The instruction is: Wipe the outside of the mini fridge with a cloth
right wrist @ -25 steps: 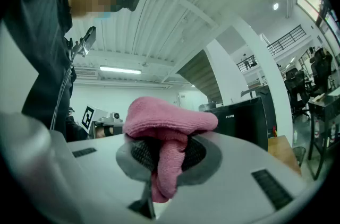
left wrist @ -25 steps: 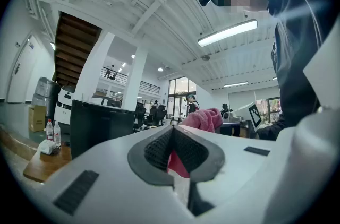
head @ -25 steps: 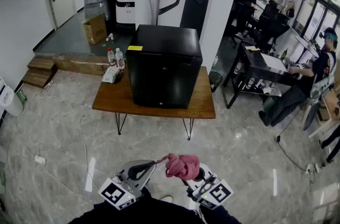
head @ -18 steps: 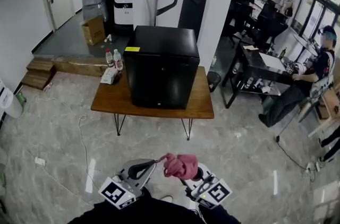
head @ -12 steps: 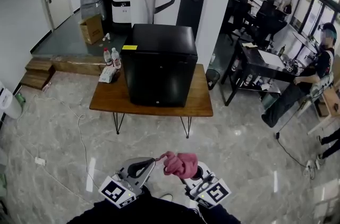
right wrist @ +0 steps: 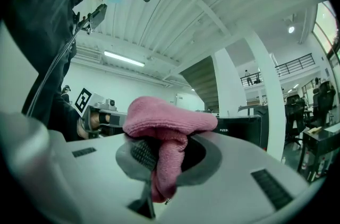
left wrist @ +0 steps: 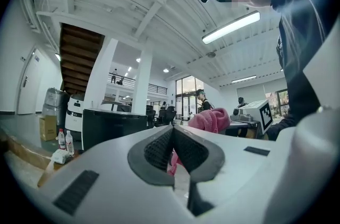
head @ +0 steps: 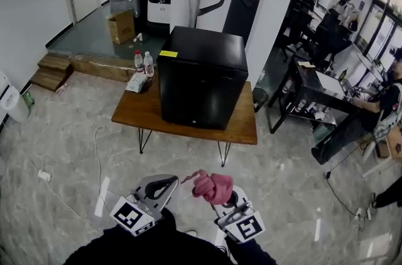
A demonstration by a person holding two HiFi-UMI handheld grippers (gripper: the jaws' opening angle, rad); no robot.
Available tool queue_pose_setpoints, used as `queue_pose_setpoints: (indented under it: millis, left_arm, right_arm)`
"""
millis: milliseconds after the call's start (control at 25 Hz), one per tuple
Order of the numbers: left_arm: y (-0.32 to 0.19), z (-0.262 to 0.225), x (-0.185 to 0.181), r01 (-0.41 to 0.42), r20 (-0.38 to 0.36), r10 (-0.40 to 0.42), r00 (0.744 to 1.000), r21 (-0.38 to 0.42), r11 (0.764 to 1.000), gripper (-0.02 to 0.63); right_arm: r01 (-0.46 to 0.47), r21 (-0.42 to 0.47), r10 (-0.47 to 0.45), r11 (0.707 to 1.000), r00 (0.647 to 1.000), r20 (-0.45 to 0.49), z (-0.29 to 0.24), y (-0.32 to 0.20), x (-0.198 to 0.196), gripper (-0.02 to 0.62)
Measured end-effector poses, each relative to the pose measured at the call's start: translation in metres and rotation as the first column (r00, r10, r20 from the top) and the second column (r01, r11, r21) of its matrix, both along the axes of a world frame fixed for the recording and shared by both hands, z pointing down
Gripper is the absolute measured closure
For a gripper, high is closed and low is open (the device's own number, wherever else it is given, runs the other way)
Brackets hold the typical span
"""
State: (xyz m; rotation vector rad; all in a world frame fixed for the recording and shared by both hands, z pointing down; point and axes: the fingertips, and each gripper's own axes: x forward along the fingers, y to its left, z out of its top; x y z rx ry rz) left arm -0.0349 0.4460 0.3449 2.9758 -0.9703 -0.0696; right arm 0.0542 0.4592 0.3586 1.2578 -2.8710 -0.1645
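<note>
Grey marble floor (head: pixel 63 132) fills the near ground, and both grippers hang low over it, well short of the mini fridge (head: pixel 201 78). The right gripper (right wrist: pixel 166 159) is clenched on the pink cloth (head: pixel 211 186), which bulges in a wad above its jaws, with a tail drooping between them. The left gripper (left wrist: pixel 172 135) has its jaws pressed together just left of that wad; a sliver of pink shows in the gap under its pads, but I cannot say whether a corner is caught or merely lies behind.

The step in hand looks like the approach, with no wiping begun. Judging from here, it would go best to close in on the fridge front, present the fat side of the wad rather than the hard jaws to the black door, and work from the top panel down the faces. The loose tail may need gathering so it does not drag.

The fridge stands on a wooden counter (head: pixel 135 110), with two bottles (head: pixel 144 63) just to its left and a yellow label (head: pixel 168 53) on its near left top corner.

Against the frame a second ago, the fridge sits slightly further right in the head view and the seated person to its right is now partly cut off; both grippers and the cloth keep the same pose.
</note>
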Motion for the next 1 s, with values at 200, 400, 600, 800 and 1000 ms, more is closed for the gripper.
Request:
queue_pose_setpoints:
  millis: [200,400,600,800,1000]
  left_arm:
    - [-0.047,-0.002,-0.03,0.064,-0.004,-0.064,0.998,0.027,0.998,0.6]
    - [-0.108,-0.007,-0.046,0.065,-0.01,-0.065,0.998,0.041,0.997,0.6]
    - [-0.181,-0.002,-0.061,0.059,-0.024,-0.058,0.998,0.038,0.998,0.6]
    - [-0.256,-0.003,-0.078,0.043,-0.045,-0.04,0.998,0.058,0.997,0.6]
    - [-0.33,0.01,-0.091,0.025,-0.041,-0.023,0.999,0.042,0.999,0.6]
  right_arm:
    - [-0.017,0.015,0.018,1.0,0.999,-0.028,0.0,-0.046,-0.019,0.535]
    - [-0.07,0.03,0.072,0.997,0.996,-0.056,-0.007,-0.105,-0.034,0.535]
    - [-0.091,0.01,0.092,0.996,0.992,-0.089,-0.004,-0.175,-0.053,0.535]
    - [-0.132,-0.012,0.129,0.991,0.984,-0.121,0.003,-0.249,-0.076,0.535]
    - [-0.17,-0.021,0.164,0.985,0.969,-0.185,0.011,-0.326,-0.099,0.535]
